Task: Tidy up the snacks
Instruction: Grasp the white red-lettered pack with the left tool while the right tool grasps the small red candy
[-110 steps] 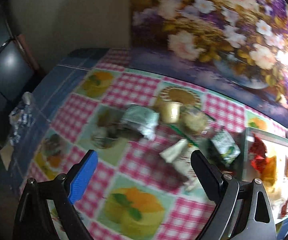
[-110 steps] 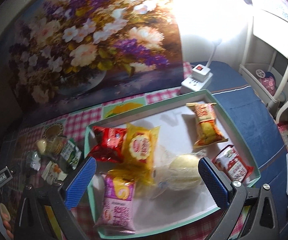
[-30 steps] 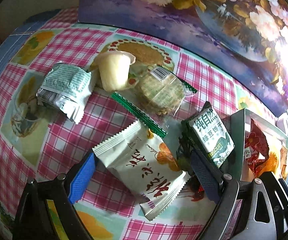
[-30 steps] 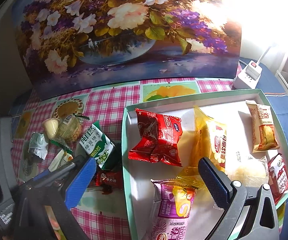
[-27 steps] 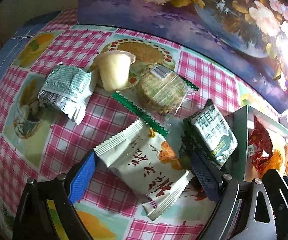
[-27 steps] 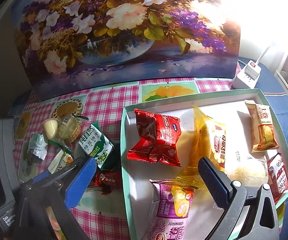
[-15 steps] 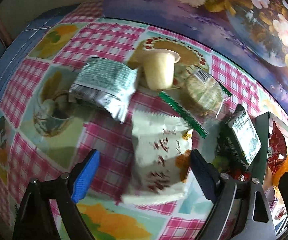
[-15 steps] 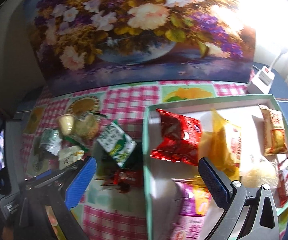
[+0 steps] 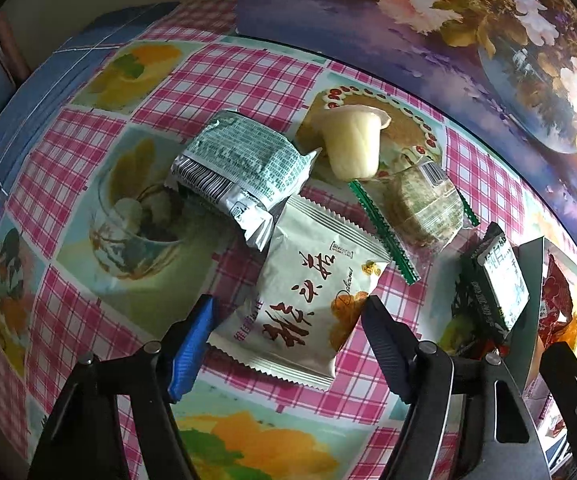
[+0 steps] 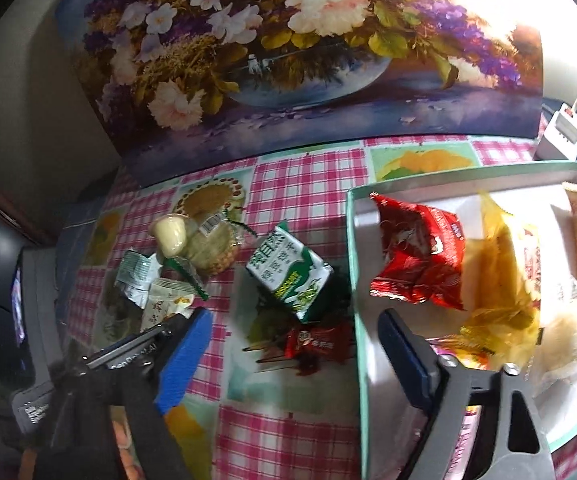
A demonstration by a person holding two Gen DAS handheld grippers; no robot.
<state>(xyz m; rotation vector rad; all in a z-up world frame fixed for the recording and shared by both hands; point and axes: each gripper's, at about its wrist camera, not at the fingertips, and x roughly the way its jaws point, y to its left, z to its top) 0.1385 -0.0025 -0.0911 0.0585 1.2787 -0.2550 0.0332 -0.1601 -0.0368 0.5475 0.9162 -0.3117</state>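
A white snack packet (image 9: 308, 292) with dark writing lies flat on the checked tablecloth. My left gripper (image 9: 288, 336) hangs over its near end with the jaws closing. The packet sits between the pads, and I see no pad pressing it. A small red candy (image 10: 312, 342) lies beside the teal-rimmed tray (image 10: 354, 280). My right gripper (image 10: 294, 360) is above it, also closing, with the candy between the fingers and untouched. A green-and-white biscuit pack (image 10: 290, 268) leans just beyond the candy.
A silver-green packet (image 9: 236, 168), a jelly cup (image 9: 352, 144) and a clear-wrapped round cake (image 9: 420, 204) lie behind the white packet. The tray holds a red packet (image 10: 416, 256), a yellow packet (image 10: 504, 264) and others. A flower painting (image 10: 288, 60) stands behind; a power strip (image 10: 560, 136) at right.
Both pairs of jaws have narrowed. The left gripper shifted so the white packet lies centred between its pads. The right gripper swung left, from over the tray to over the red candy.
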